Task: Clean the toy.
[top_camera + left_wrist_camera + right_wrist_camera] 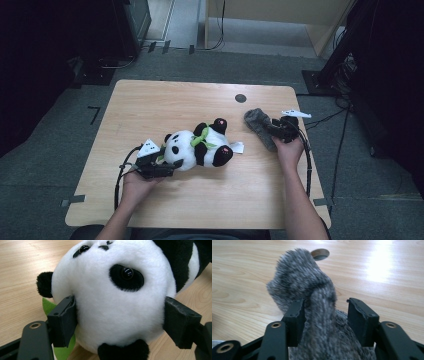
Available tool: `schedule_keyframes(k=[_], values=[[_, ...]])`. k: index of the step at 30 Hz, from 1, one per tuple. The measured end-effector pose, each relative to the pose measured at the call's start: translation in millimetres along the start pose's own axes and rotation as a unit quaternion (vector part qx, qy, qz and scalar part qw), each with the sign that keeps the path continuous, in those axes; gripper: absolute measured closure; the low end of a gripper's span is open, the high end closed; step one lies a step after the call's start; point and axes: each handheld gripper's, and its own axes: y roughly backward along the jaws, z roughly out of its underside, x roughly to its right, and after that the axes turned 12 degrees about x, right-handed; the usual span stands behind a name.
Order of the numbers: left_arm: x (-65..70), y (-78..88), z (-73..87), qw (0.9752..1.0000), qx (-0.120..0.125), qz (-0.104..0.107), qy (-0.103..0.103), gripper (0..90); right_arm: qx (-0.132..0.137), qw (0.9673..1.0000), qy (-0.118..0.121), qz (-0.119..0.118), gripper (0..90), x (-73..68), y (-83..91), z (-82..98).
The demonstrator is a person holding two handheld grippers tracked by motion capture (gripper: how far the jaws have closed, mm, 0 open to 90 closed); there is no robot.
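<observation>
High view: we clamp left tongs on panda head mid-desk; right tongs released around grey sock lying right; dressing not begun.

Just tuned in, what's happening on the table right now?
A person works at a wooden table with a gripper in each hand. The left gripper is clamped on the white head of a plush panda lying on its side mid-table. The right gripper sits over a grey sock lying near the table's right edge; the sock's fabric is between its jaws, but a gap shows on one side, so it is not gripped.
</observation>
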Motion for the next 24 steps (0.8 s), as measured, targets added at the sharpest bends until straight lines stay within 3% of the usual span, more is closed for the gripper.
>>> schedule_keyframes(k=[4,11,19,24], values=[[0.0,0.1,-0.3,1.0,-0.002,0.0,-0.001,20.6,0.007,0.9999,0.016,0.0,43.3,-4.8,2.8,-3.0],[-0.6,-0.1,-0.1,1.0,0.0,0.002,-0.001,19.6,0.012,0.9997,0.02,-0.005,40.1,-12.0,9.7,-7.5],[-1.3,-0.5,-0.2,1.0,0.002,0.004,0.003,18.3,0.027,0.9989,0.029,-0.024,35.9,-30.2,33.6,-13.2],[-2.1,-0.5,-0.4,1.0,0.002,0.007,0.003,17.7,0.029,0.9989,0.018,-0.033,31.9,-41.3,41.2,-11.9]])
